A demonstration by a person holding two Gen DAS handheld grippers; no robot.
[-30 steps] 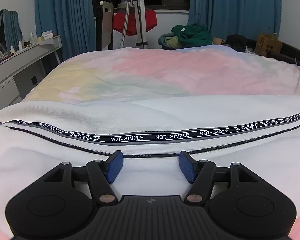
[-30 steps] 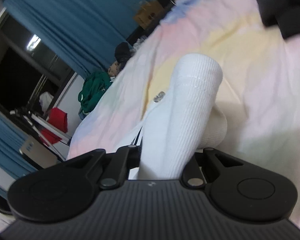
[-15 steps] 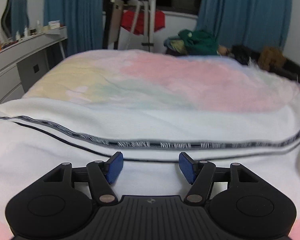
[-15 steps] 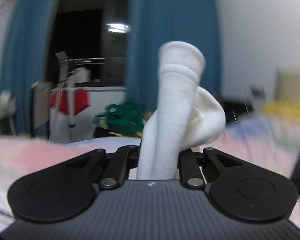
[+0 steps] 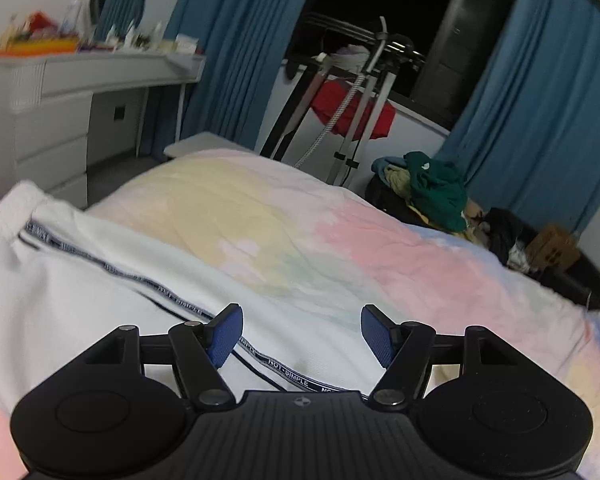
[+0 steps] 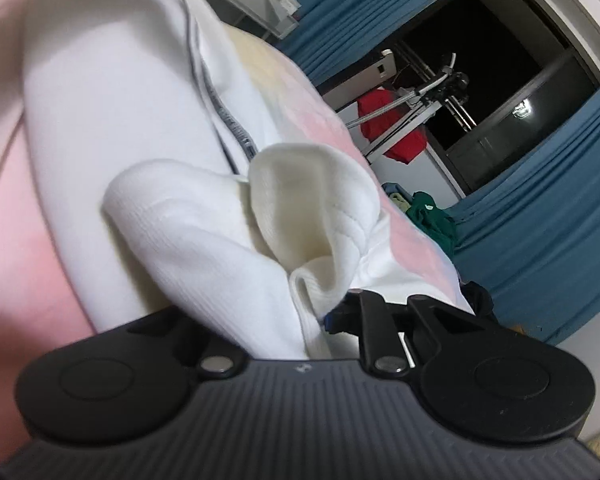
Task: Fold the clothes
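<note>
Blue-padded fingers of the left gripper [image 5: 302, 334] stand well apart in the left wrist view, having just spread a little wider, with nothing clamped between them; they hover above white trousers [image 5: 100, 280] spread across the near part of the bed [image 5: 380, 248], whose cover is pastel yellow, pink and blue. A black side stripe [image 5: 172, 294] printed NOT-SIMPLE runs diagonally over the white cloth and passes under the gripper. Beyond the bed are blue curtains [image 5: 236, 40], a white dresser [image 5: 60, 92], a drying rack [image 5: 364, 92] with a red garment [image 5: 340, 108], and a heap of green clothes [image 5: 436, 192]. In the right wrist view, tilted, the right gripper [image 6: 312, 320] is nearly closed, pinching a bunched end of the white trousers [image 6: 228, 232]; the ribbed cloth bulges up out of the jaws and hides the left finger, while more of the garment lies behind on the bed [image 6: 300, 92].
</note>
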